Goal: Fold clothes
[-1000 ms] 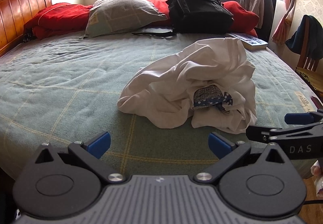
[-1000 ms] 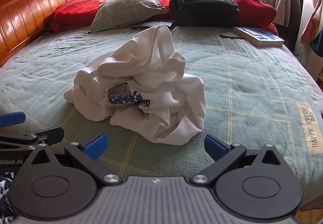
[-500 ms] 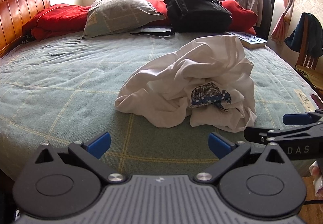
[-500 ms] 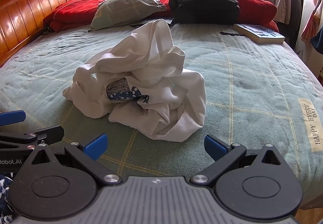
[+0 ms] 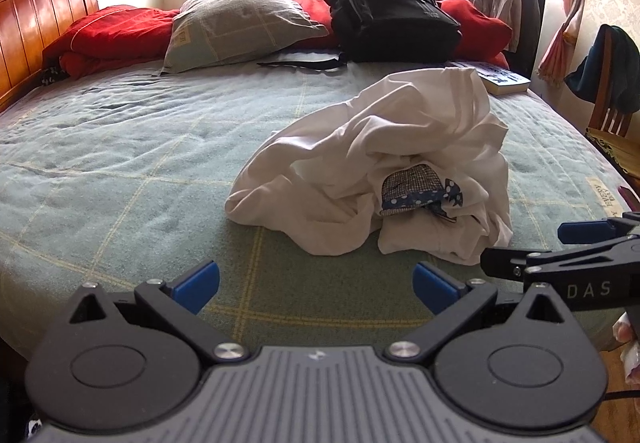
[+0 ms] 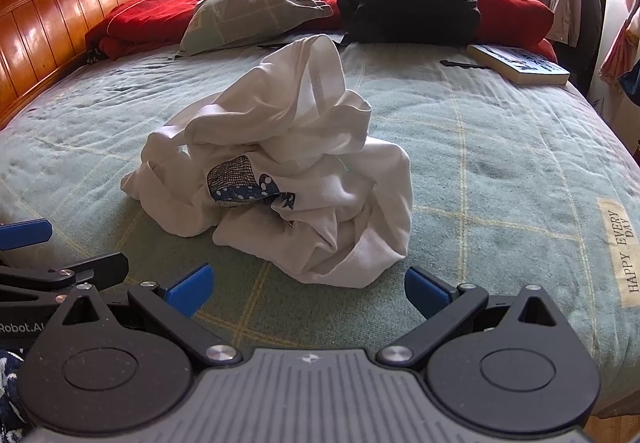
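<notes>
A crumpled white garment (image 5: pixel 380 171) (image 6: pixel 296 183) with a blue dotted patch lies in a heap on the green bedspread (image 5: pixel 120 163) (image 6: pixel 500 147). My left gripper (image 5: pixel 316 283) hovers over the near edge of the bed, short of the heap, open and holding nothing. My right gripper (image 6: pixel 307 287) sits beside it to the right, also open and empty, with the heap straight ahead of it. In the left wrist view the right gripper's fingers (image 5: pixel 584 233) show at the right edge; in the right wrist view the left gripper's fingers (image 6: pixel 24 233) show at the left edge.
At the far side of the bed lie a grey pillow (image 5: pixel 236 31), red bedding (image 5: pixel 112 39), a black backpack (image 5: pixel 392 11) and a book (image 6: pixel 520 65). A wooden headboard (image 6: pixel 60 23) is at left. A chair with clothes (image 5: pixel 612 83) stands right.
Both grippers have edged a little closer to the heap and shifted slightly; the garment looks larger in both views. Both stay open.
</notes>
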Available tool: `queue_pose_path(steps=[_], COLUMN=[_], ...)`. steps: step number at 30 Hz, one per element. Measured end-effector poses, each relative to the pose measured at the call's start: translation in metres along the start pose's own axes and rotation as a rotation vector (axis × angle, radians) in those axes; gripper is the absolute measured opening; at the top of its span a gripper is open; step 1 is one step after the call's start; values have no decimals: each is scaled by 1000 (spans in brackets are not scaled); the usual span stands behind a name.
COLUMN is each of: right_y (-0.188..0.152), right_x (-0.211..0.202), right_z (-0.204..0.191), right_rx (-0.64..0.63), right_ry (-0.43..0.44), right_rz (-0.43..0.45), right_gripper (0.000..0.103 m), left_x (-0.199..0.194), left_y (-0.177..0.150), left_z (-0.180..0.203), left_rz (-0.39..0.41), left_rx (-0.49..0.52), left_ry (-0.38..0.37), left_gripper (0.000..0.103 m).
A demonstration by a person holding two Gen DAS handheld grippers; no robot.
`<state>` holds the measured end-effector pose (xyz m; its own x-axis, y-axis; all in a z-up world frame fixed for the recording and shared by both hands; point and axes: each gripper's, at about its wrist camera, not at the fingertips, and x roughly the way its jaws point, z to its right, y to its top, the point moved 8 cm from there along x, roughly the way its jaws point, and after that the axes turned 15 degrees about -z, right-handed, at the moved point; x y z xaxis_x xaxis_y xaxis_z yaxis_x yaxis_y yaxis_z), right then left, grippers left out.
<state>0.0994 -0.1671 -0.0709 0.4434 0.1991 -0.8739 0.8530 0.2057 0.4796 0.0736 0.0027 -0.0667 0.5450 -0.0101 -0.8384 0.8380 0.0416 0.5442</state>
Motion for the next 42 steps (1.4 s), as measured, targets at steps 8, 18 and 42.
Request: queue_pose_path(steps=[8,18,42], right_y=[11,28,83], right_x=[11,21,64], right_z=[-2,12,76], right_rx=[-6,-28,-139], right_ry=[16,33,2], right_rz=[-18,-9,22], right_gripper=[103,103,103], left_x=[9,33,88], left_y=[8,27,92], left_z=[-9,-20,-45], left_rz=[-6,-53,-54], left_rx=[-28,-28,172], left_ry=[19,32,120], left_gripper=[102,102,102])
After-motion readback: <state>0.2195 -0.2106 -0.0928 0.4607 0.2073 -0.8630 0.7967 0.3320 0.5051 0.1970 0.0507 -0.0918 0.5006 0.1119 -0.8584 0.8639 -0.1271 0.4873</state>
